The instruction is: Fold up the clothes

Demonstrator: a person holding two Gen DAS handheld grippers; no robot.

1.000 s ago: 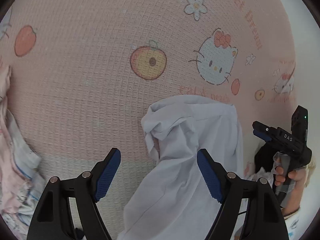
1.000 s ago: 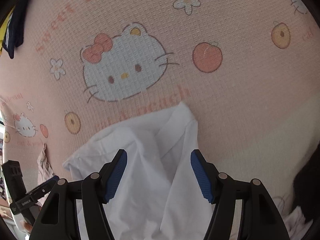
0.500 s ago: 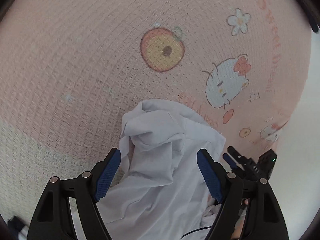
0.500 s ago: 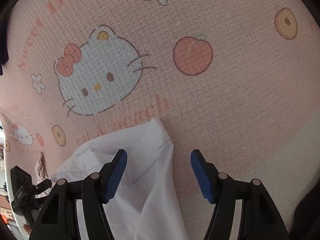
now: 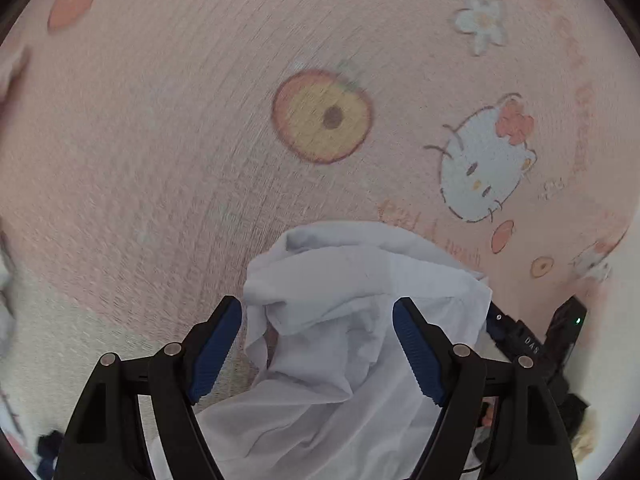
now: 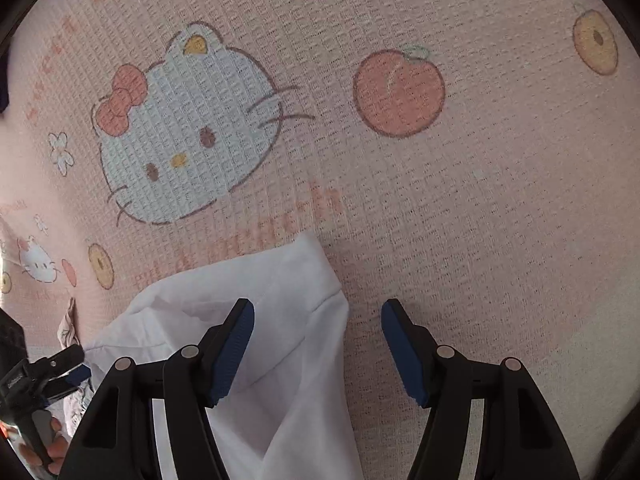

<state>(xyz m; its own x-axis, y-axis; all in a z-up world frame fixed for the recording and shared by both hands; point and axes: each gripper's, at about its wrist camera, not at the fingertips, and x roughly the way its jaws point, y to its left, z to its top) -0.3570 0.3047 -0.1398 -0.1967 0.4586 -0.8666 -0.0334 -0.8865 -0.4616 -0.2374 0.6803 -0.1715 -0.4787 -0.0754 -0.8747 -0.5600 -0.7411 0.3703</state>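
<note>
A crumpled white garment (image 5: 352, 312) lies on a pink Hello Kitty blanket (image 5: 160, 140). My left gripper (image 5: 318, 344) is open, its blue pads on either side of a bunched fold of the garment, hovering over it. In the right wrist view the garment (image 6: 280, 320) shows a pointed corner, lying flat between and left of the fingers. My right gripper (image 6: 316, 352) is open and empty above that edge. The right gripper also shows at the right of the left wrist view (image 5: 532, 344), and the left gripper at the lower left of the right wrist view (image 6: 44, 368).
The blanket (image 6: 440, 220) has cat faces, peaches and flowers printed on it. Other pale clothes (image 5: 8, 72) lie at the far left edge. A small pinkish cloth (image 6: 66, 324) lies near the garment's left side. A dark item (image 5: 46, 452) sits bottom left.
Both grippers have come closer to the blanket and garment. The left view has swung sideways; the garment's fold now sits between its pads. Both stayed open.
</note>
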